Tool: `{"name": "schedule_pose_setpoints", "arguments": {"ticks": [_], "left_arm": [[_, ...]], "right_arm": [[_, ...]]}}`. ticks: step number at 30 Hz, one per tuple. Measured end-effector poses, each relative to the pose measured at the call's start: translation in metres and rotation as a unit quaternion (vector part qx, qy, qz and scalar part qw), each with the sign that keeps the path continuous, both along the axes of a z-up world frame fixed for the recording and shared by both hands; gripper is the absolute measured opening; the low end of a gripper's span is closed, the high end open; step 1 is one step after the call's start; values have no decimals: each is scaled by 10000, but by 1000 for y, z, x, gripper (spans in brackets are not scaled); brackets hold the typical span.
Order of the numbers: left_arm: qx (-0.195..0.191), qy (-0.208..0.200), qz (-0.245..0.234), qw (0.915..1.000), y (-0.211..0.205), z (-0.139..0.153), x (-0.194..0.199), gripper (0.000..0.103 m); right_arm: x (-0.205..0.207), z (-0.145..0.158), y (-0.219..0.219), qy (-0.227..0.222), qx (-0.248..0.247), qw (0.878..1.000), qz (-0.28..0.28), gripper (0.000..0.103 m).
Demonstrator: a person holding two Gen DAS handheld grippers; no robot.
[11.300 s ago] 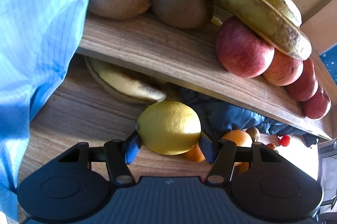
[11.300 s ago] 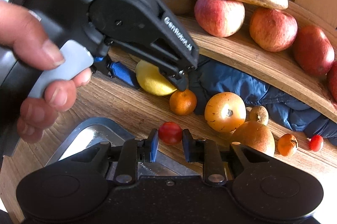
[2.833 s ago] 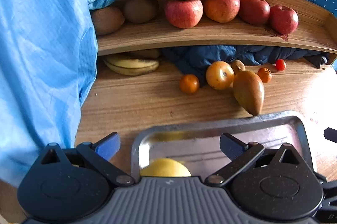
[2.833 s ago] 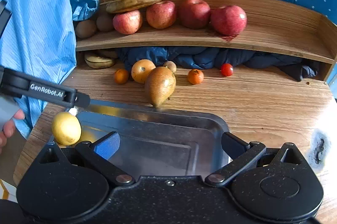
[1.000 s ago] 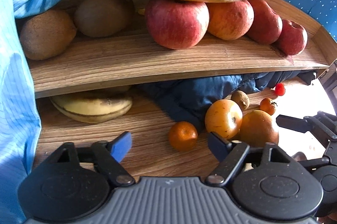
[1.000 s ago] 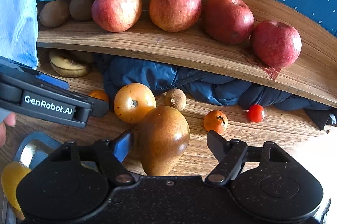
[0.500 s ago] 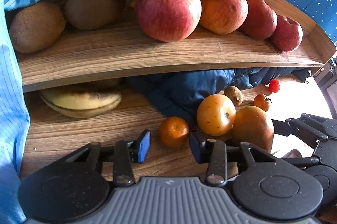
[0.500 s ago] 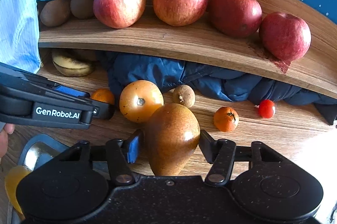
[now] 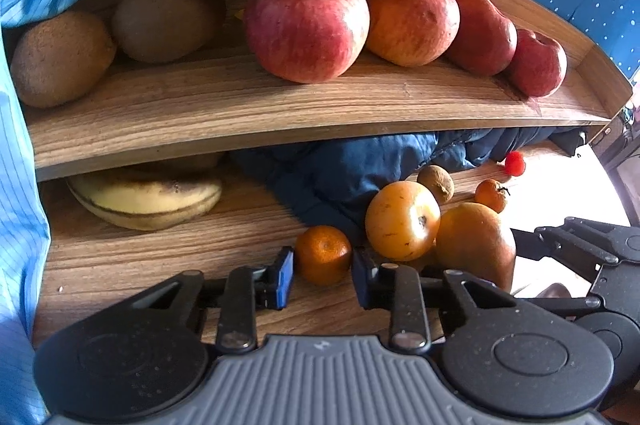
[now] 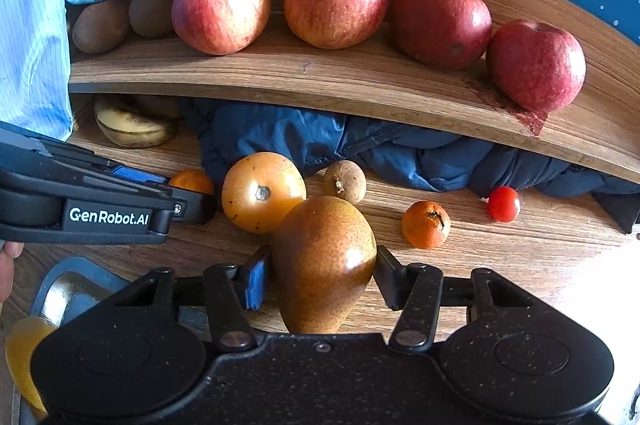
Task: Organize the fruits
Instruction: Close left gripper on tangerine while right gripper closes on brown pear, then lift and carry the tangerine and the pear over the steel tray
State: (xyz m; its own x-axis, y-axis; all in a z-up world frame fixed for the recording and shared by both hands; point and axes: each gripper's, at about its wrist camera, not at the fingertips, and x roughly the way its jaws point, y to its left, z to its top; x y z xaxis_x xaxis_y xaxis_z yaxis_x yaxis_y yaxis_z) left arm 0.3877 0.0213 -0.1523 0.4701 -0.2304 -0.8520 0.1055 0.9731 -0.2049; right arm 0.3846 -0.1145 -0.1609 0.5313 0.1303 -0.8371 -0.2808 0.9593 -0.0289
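left wrist view: the small orange (image 9: pixel 323 254) is squeezed between the left claw (image 9: pixel 322 278) pads on the wooden table (image 9: pixel 160 257). the brown pear (image 10: pixel 324 261) is pinched by the right claw (image 10: pixel 318 283), beside the round yellow fruit (image 10: pixel 264 191), under the apple shelf (image 10: pixel 360 81).

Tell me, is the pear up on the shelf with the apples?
No, the pear sits down on the table between the right gripper fingers, below the shelf.
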Motion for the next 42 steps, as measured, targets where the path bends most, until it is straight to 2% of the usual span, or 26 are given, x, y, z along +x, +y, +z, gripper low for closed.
{"name": "schedule_pose_setpoints", "arguments": {"ticks": [16,30,42], "left_arm": [[-33,-133,-67,9999,1,14,-15,33],[-7,-254,-324,9992,-24,30,-53,33],[59,-91,-565,9983,-43,22,-90,33]], "right_arm": [[-25,23,-14,-351,315,9989,-18,55],[-73,45,-35,-547,362,9978,-47,55],[-123,48,-50,-525,264,9983,-39,55]]}}
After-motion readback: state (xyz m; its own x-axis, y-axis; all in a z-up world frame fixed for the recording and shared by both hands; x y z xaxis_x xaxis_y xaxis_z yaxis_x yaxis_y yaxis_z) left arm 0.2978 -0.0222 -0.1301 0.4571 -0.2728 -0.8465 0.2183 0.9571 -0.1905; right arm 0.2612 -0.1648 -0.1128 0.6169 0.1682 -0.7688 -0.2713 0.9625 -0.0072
